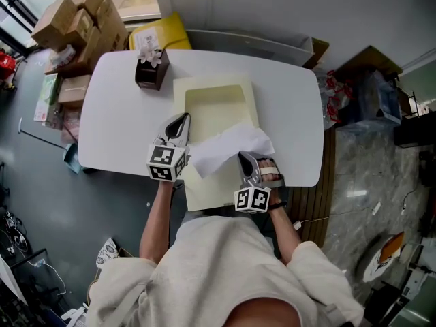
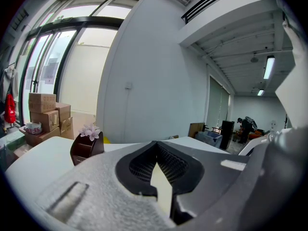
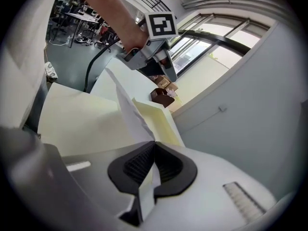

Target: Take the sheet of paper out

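Sheet of paper [image 1: 228, 145]: white, buckled and creased, lifted off flat. It hangs over the near half of the pale yellow folder [image 1: 218, 101], near the table's front edge. Its right end is pinched in the right gripper [image 1: 243, 159]. The right gripper view shows those dark pads clenched on the white sheet [image 3: 127, 107], which rises from the jaws as a bent, standing fold.

Folder lies lengthwise on the white table [image 1: 122, 114], the far part spread open and showing a paler inner panel. Its near end runs past the table's front edge. The sheet's lower left corner overlaps the folder's face; whether it touches there I cannot tell.

Left gripper [image 1: 182, 120] sits at the folder's left edge, just beside the sheet. In its own view the jaws [image 2: 156, 150] are closed on a thin pale yellow strip [image 2: 161, 184], the folder's edge. From the right gripper view it stands beyond the sheet, marker cube [image 3: 161, 24] on top.

Round about: a dark brown holder with a pale flower [image 1: 151, 68] on the table's far left part, well apart from the folder. Stacked cardboard boxes [image 1: 78, 19] on the floor beyond the far left corner. A yellow bag [image 1: 160, 33] behind the table's far edge.
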Action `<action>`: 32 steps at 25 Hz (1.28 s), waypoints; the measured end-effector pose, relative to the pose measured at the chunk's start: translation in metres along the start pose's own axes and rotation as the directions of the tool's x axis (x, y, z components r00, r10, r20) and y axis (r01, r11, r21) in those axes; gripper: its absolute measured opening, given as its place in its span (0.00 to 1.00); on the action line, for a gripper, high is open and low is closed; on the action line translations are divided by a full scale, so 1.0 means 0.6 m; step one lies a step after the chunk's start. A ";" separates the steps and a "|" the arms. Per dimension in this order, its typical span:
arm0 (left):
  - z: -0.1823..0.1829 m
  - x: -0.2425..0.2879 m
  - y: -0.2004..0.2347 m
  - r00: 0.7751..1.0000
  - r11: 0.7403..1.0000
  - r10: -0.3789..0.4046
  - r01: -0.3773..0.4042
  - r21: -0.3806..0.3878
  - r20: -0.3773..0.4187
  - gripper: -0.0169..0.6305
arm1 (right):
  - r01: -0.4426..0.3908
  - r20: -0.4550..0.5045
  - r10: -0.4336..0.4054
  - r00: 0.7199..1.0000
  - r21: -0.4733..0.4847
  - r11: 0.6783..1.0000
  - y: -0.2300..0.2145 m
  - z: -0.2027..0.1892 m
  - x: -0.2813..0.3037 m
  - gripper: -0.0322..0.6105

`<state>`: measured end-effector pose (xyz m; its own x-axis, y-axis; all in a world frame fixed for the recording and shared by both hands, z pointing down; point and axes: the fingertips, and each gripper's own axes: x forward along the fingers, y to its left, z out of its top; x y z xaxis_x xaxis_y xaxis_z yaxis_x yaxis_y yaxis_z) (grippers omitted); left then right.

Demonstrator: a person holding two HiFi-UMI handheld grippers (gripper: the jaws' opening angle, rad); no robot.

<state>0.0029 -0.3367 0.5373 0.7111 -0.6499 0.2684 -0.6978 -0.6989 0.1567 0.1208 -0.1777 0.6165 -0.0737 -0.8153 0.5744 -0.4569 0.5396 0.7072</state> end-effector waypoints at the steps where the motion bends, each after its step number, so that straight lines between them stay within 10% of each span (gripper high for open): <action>1: 0.000 0.000 0.000 1.000 1.000 -0.001 0.001 0.001 0.000 0.03 | 0.012 0.002 -0.012 1.000 0.014 1.000 -0.007 0.001 -0.005 0.06; 25: 0.051 -0.029 0.011 0.997 0.999 0.037 -0.039 0.025 0.061 0.03 | 0.244 0.150 -0.267 0.952 0.158 0.957 -0.254 0.104 -0.030 0.06; 32: 0.097 -0.042 0.034 0.992 0.996 0.074 -0.079 0.048 0.105 0.03 | 0.205 0.241 -0.304 0.922 0.362 0.909 -0.325 0.135 -0.027 0.06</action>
<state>-0.0240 -0.3520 0.4786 0.6628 -0.7273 0.1780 -0.7469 -0.6589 0.0890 0.1393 -0.2866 0.4362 -0.1430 -0.9661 0.2149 -0.7516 0.2473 0.6116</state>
